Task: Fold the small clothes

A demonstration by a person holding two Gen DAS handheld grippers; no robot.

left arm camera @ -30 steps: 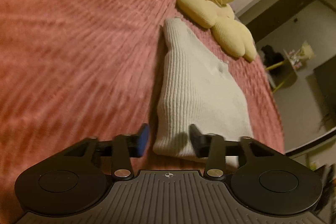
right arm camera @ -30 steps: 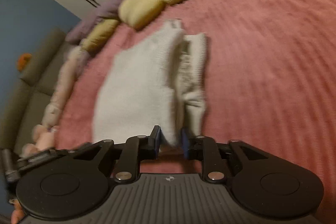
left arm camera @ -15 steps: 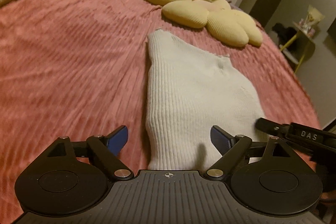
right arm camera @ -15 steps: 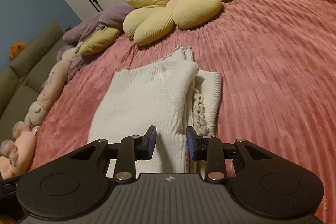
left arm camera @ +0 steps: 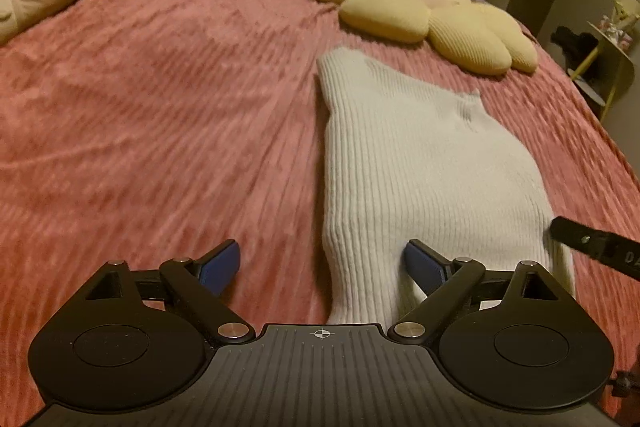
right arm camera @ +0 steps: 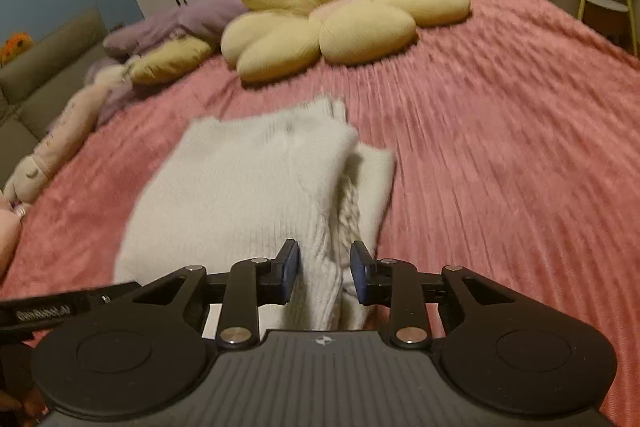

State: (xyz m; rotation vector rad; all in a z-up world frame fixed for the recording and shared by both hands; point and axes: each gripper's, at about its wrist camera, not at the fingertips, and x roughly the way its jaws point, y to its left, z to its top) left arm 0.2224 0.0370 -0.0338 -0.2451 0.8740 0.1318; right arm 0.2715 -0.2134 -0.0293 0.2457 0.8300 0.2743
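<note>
The white knit sweater [left arm camera: 420, 179] lies on the pink bedspread [left arm camera: 160, 115], already doubled lengthwise, its near hem toward both grippers and its far end reaching up toward the yellow flower cushion [left arm camera: 420, 11]. From the right wrist view one layer sits over another with a cable-knit strip [right arm camera: 348, 203] showing at the fold's right edge. The left gripper [left arm camera: 322, 269] has just been opening; its jaws stand wide with the hem's left corner lying loose between them, nothing pressed. The right gripper [right arm camera: 324, 277] has its jaws narrow, straddling a raised ridge of the hem, but a gap shows on either side of the knit, so I would call that not gripped. The next fold looks to be hem up toward the collar; to do it well each gripper should take both layers at a corner, lift together and lay the hem square so the thick knit does not slide apart. Both grippers slant down at the bed from the near edge, side by side, the right one's arm just showing at the left view's edge.
</note>
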